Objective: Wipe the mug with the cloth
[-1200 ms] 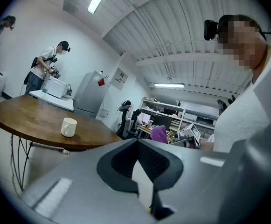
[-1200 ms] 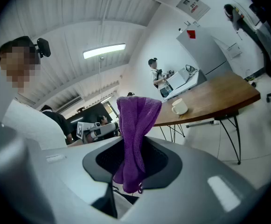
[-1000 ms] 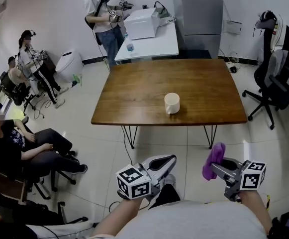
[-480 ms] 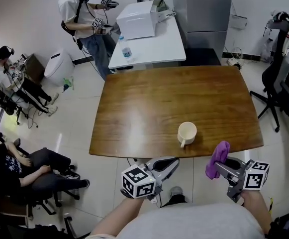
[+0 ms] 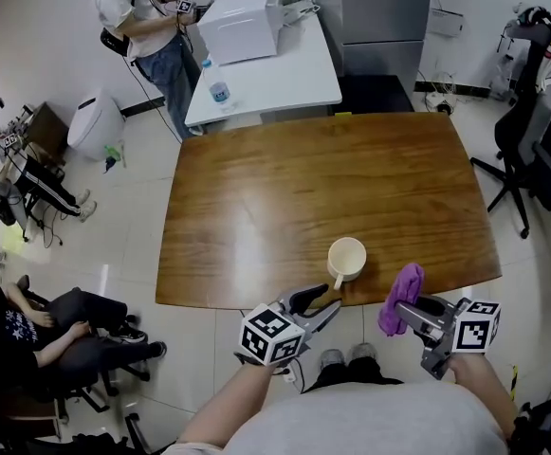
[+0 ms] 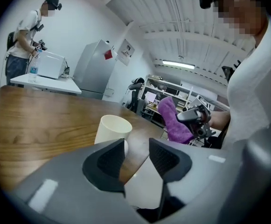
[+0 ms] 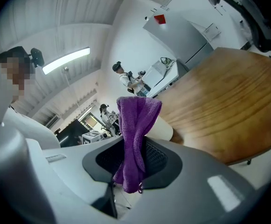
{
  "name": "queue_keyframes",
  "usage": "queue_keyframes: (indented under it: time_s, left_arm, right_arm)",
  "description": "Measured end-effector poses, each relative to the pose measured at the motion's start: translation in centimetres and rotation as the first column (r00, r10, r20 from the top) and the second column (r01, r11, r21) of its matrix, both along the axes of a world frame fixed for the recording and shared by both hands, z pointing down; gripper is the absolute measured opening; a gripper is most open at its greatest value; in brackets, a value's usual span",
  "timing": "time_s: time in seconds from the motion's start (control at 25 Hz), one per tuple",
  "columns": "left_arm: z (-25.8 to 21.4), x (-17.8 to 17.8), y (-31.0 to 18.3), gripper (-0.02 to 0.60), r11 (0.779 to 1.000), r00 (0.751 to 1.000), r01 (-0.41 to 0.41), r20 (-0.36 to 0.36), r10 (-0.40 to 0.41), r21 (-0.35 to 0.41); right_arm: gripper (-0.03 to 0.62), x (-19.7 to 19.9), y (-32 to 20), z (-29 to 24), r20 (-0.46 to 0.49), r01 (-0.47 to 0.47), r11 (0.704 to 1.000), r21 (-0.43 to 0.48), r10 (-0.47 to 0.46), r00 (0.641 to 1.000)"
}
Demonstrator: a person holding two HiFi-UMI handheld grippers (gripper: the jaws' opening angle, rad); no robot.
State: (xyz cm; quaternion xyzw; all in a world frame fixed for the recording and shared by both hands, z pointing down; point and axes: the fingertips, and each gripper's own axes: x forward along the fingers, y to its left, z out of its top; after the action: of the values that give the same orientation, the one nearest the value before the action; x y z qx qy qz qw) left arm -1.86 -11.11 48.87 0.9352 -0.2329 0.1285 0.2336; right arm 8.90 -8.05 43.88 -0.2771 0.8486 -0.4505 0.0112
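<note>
Right now your left gripper (image 5: 315,304) has its jaws standing apart, having just been opening, and the pads press on nothing. The mug (image 5: 346,257) stands upright just ahead of those jaws on the wooden table (image 5: 256,197), close to the edge nearest you, with its handle turned back toward the left gripper. In the left gripper view a sliver of white handle shows in the gap beside one jaw, but you cannot tell from it whether the handle lies between the tips or just beyond them. Your right gripper (image 5: 406,311) is clamped on the purple cloth (image 5: 400,294). The cloth is pinched between the pads, with its bulk standing up above the jaws and a short end hanging below them. Seen from the left gripper, the cloth is off to the right of the mug and apart from it. From the right gripper, the mug shows directly behind the cloth.
</note>
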Motion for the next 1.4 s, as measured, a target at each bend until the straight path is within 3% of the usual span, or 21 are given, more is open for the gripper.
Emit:
queue_keyframes:
  time_s: [0.04, 0.2, 0.32, 0.44, 0.52, 0.8, 1.16, 1.4]
  left_arm:
    - [0.8, 0.4, -0.3, 0.163, 1.000, 1.000, 0.005, 0.005, -0.005, -0.010]
    - [3.4, 1.8, -1.6, 0.169, 0.999, 0.999, 0.019, 0.032, -0.018, -0.036]
    - [4.2, 2.1, -2.5, 0.164, 0.996, 0.998, 0.059, -0.021, -0.060, -0.072]
    - [4.5, 1.5, -2.9, 0.070, 0.993, 0.995, 0.095, -0.019, -0.096, -0.073]
    - [4.6, 1.3, -2.9, 0.052, 0.993, 0.995, 0.096, -0.005, -0.096, -0.067]
    - [4.5, 1.6, -2.8, 0.044, 0.996, 0.998, 0.064, 0.034, -0.062, -0.054]
    - [4.6, 2.1, -2.6, 0.043, 0.998, 0.999, 0.011, 0.042, -0.008, -0.060]
    - [5.0, 2.6, -2.2, 0.038, 0.996, 0.994, -0.078, 0.079, 0.080, -0.039]
  right_arm:
    - [0.107, 0.0, -0.2, 0.2, 0.000, 0.007, 1.000, -0.002, -0.007, 1.000]
    - [0.107, -0.1, -1.2, 1.1, 0.006, 0.038, 0.999, -0.016, -0.038, 0.999]
    - [0.107, 0.1, -2.0, 1.8, 0.006, 0.049, 0.999, -0.022, -0.049, 0.999]
    - [0.107, -0.2, -2.7, 2.8, 0.019, 0.050, 0.998, -0.036, -0.049, 0.999]
    - [0.107, -0.7, -3.1, 3.5, 0.031, 0.047, 0.998, -0.048, -0.046, 0.998]
    - [0.107, -3.7, -4.3, 5.2, 0.099, 0.040, 0.995, -0.087, -0.031, 0.995]
    - [0.107, -3.9, -7.5, 6.1, 0.196, -0.084, 0.989, -0.124, 0.107, 0.975]
    - [0.107, -4.2, -8.0, 8.8, 0.160, -0.091, 0.984, -0.155, 0.115, 0.980]
